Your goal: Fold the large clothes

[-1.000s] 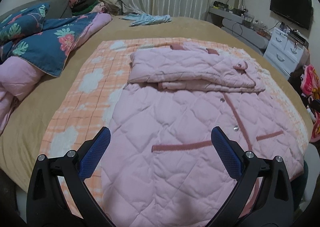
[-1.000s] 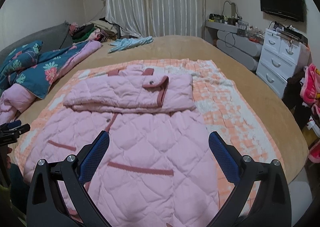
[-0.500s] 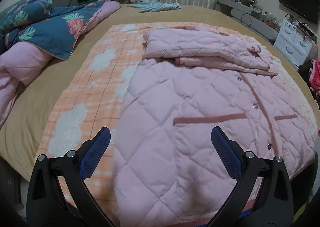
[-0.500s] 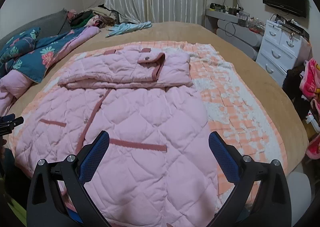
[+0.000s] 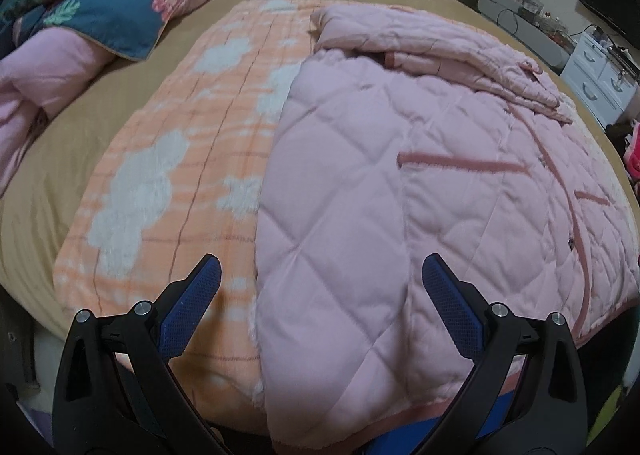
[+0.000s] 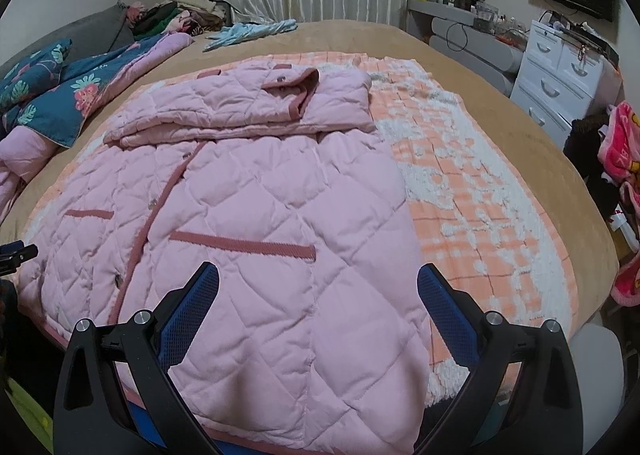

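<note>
A large pink quilted coat (image 5: 420, 175) lies flat on an orange-and-white blanket (image 5: 180, 175) on the bed, its sleeves folded across the chest at the far end. It also shows in the right wrist view (image 6: 248, 223). My left gripper (image 5: 320, 275) is open and empty, low over the coat's near left hem corner. My right gripper (image 6: 318, 283) is open and empty, low over the coat's near right hem corner. The left gripper's tip (image 6: 16, 253) shows at the left edge of the right wrist view.
The blanket (image 6: 480, 195) covers a tan bed (image 6: 500, 87). A blue floral duvet (image 5: 112, 11) and pink bedding (image 5: 48, 67) lie at the left. A light blue garment (image 6: 248, 31) lies at the far end. White drawers (image 6: 560, 83) and pink clothes (image 6: 624, 143) stand right of the bed.
Both grippers have moved down and closer to the coat's near hem, the left toward its left corner, the right toward its right corner. Both stay open.
</note>
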The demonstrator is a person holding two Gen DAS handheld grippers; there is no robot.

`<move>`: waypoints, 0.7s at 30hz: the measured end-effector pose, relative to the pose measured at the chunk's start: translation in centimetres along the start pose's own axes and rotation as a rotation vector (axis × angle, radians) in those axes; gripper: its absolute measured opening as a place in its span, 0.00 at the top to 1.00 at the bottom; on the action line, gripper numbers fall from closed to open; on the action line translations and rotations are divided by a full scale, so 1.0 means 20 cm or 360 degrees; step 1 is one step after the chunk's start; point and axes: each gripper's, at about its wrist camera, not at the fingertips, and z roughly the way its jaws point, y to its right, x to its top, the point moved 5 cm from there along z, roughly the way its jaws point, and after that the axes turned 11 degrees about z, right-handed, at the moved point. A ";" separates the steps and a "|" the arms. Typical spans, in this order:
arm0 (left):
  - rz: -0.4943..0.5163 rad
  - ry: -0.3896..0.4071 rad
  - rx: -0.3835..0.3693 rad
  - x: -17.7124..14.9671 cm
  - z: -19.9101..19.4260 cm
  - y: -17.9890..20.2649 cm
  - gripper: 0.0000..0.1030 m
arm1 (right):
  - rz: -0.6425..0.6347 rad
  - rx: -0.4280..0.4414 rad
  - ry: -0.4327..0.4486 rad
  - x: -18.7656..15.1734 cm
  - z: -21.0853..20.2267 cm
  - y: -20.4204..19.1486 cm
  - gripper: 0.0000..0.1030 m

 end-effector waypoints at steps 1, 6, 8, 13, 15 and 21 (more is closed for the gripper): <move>-0.0006 -0.0009 -0.0008 -0.02 0.00 -0.01 0.08 | -0.0002 -0.0008 -0.0010 -0.01 0.01 0.01 0.04; -0.0024 -0.0071 -0.0037 -0.09 0.05 -0.01 0.08 | 0.0005 -0.0029 -0.0062 -0.06 0.04 0.06 0.04; -0.0012 -0.0101 -0.0047 -0.12 0.07 0.01 0.08 | 0.0006 -0.0040 -0.0074 -0.09 0.05 0.09 0.04; 0.0003 -0.0144 -0.0078 -0.18 0.11 0.06 0.08 | 0.0026 -0.0061 -0.0145 -0.18 0.05 0.18 0.04; 0.0006 -0.0146 -0.0077 -0.18 0.11 0.07 0.08 | 0.0046 -0.0057 -0.0181 -0.22 0.06 0.22 0.04; -0.0007 -0.0154 -0.0100 -0.20 0.10 0.08 0.08 | 0.0061 -0.0024 -0.0341 -0.34 0.10 0.29 0.04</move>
